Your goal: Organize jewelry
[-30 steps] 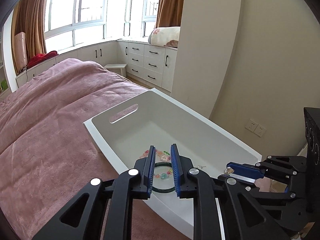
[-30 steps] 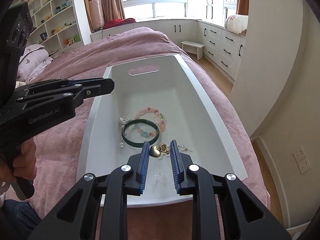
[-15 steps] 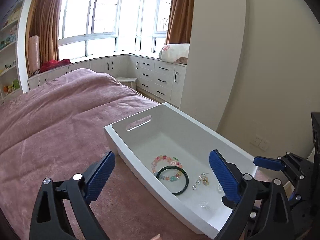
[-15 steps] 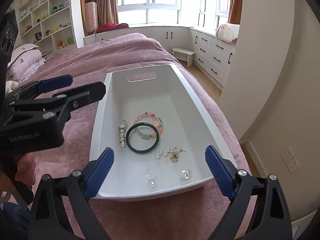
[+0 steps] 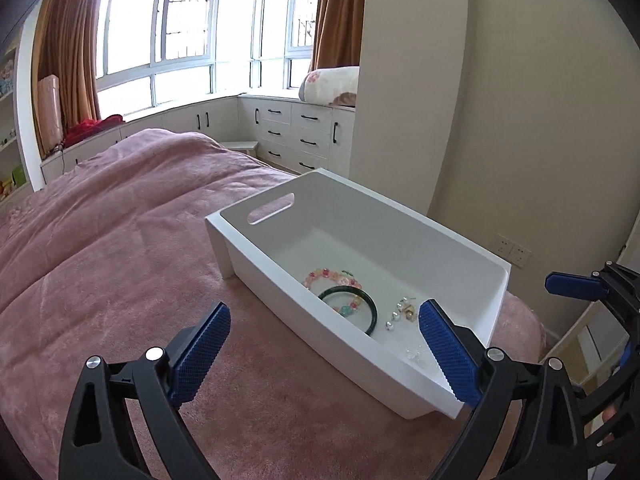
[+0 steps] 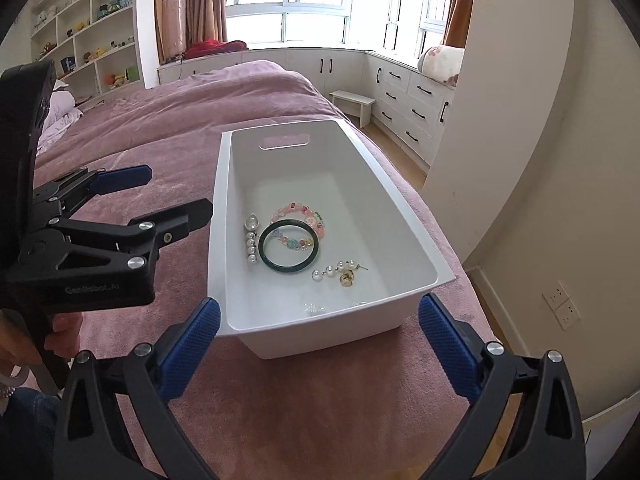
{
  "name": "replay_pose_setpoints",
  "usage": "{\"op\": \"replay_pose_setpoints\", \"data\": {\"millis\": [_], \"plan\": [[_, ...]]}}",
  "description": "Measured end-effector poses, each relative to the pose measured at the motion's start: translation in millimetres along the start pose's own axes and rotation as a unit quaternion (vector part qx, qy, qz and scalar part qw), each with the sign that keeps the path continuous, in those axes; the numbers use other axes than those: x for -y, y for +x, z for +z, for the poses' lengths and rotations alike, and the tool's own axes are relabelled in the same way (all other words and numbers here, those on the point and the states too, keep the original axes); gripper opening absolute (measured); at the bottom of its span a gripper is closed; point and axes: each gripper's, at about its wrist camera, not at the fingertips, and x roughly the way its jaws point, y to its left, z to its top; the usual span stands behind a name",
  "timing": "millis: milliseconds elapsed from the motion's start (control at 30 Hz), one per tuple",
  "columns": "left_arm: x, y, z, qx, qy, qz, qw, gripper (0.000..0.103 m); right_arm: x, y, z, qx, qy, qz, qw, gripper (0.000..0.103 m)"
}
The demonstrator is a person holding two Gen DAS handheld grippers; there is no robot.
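Observation:
A white bin [image 6: 224,200] [image 5: 256,264] sits on the pink bedspread. Inside lie a dark green bangle [image 6: 289,245] [image 5: 370,304], a pink beaded bracelet [image 6: 298,212] [image 5: 328,274], a pearl strand with a silver drop [image 6: 252,236], a pearl and gold earring [image 6: 340,274] [image 5: 400,312] and small clear pieces [image 6: 314,307] [image 5: 416,354]. My left gripper [image 5: 324,352] is open and empty, held back from the bin's near long side; it also shows in the right wrist view [image 6: 176,196]. My right gripper [image 6: 320,340] is open and empty, held back from the bin's near end.
The pink bedspread [image 5: 120,240] spreads left and behind the bin. A cream curved wall [image 6: 520,160] stands close on the right. Drawers [image 6: 416,96], a small step stool [image 6: 354,102] and windows are at the back. Shelves [image 6: 88,32] with toys are far left.
Both grippers went from nearly shut over the bin to wide open and pulled back from it. A gold and pearl piece now lies in the bin.

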Motion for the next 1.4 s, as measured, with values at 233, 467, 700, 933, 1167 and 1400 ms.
{"op": "replay_pose_setpoints", "data": {"millis": [233, 467, 700, 933, 1167, 1400], "plan": [[7.2, -2.7, -0.4, 0.002, 0.012, 0.001, 0.9999, 0.096, 5.8, -2.1, -3.9, -0.005, 0.003, -0.005, 1.0, 0.098], [20.5, -6.4, -3.0, 0.01, 0.044, 0.006, 0.999, 0.096, 5.4, 1.0, -7.3, -0.008, -0.011, -0.016, 1.0, 0.098], [22.6, -7.9, -2.0, 0.012, 0.045, 0.0, 0.9989, 0.096, 5.2, 3.3, -9.9, -0.01, -0.009, -0.014, 1.0, 0.098], [19.4, -7.9, -1.2, 0.011, 0.039, 0.0, 0.9992, 0.096, 4.6, 4.4, -8.7, -0.007, -0.01, -0.017, 1.0, 0.098], [19.7, -10.7, -2.0, 0.015, 0.036, -0.001, 0.9992, 0.096, 10.1, 2.5, -8.8, 0.002, 0.0, -0.012, 1.0, 0.098], [19.8, -10.6, -0.9, 0.016, 0.036, 0.0, 0.9992, 0.096, 15.8, 0.1, -11.2, 0.006, 0.012, -0.008, 1.0, 0.098]]}}
